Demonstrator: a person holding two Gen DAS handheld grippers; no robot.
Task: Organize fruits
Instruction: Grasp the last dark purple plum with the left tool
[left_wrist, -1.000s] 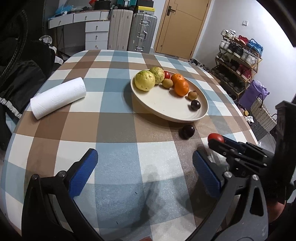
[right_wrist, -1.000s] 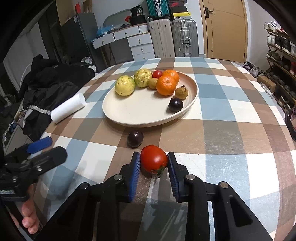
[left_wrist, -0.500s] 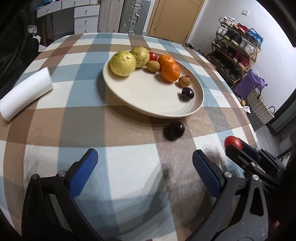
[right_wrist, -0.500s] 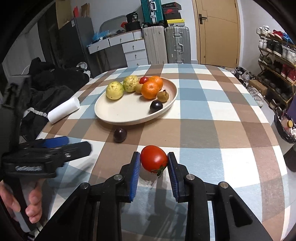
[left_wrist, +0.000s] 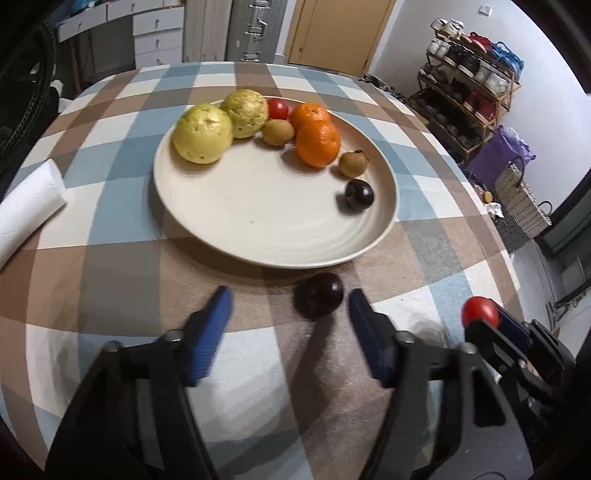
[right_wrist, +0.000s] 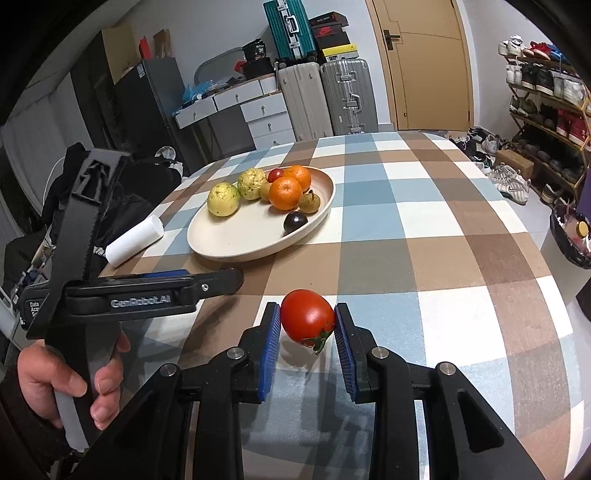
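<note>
Left claw (left_wrist: 288, 306) jaws apart, dark plum (left_wrist: 319, 300) sits between them right of centre; right claw (right_wrist: 306, 328) clamped on tomato (right_wrist: 307, 319).

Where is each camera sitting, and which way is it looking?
Left wrist: rides the left tongs, facing the dark plum on the tablecloth and the plate; open blue fingers show.
Right wrist: rides the right tongs, facing its gripped tomato and the door; the left hand shows.
Shared: plate, paper towel roll, tomato, and each sees the other's tongs.
</note>
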